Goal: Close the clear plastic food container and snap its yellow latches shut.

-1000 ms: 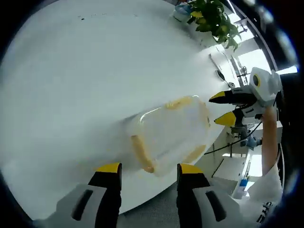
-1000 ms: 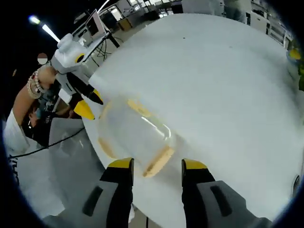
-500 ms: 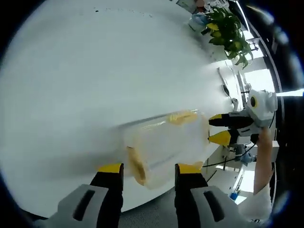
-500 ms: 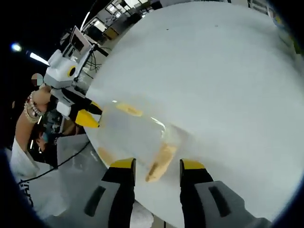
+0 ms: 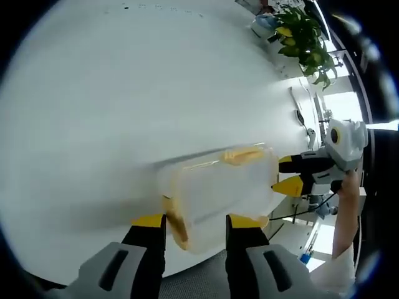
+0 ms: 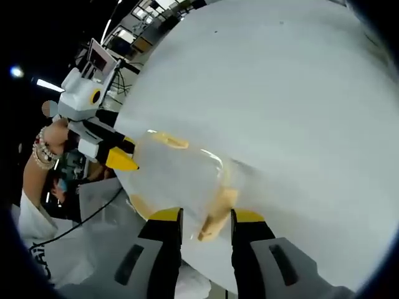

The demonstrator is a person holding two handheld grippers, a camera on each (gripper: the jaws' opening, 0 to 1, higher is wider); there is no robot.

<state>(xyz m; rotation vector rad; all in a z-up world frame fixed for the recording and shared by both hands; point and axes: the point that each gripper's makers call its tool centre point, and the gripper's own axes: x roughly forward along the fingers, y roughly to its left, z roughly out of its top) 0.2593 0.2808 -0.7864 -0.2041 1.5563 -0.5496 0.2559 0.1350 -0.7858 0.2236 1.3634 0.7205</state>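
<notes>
Though lidded, clear container (image 5: 218, 187), yellow latches (image 6: 215, 215).

The left gripper (image 5: 195, 220) comes up from the bottom of the left gripper view; its two jaws have yellow tips and grey bodies, and they stand a little apart, with a gap between them; the right gripper (image 6: 206, 215) looks the same in the right gripper view, with its jaws apart too. In the left gripper view the right gripper pokes in from the right edge, and a hand (image 5: 345, 187) holds it; in the right gripper view the left gripper comes in from the left, held by a hand (image 6: 55, 134) with beaded bracelets on the wrist.
</notes>
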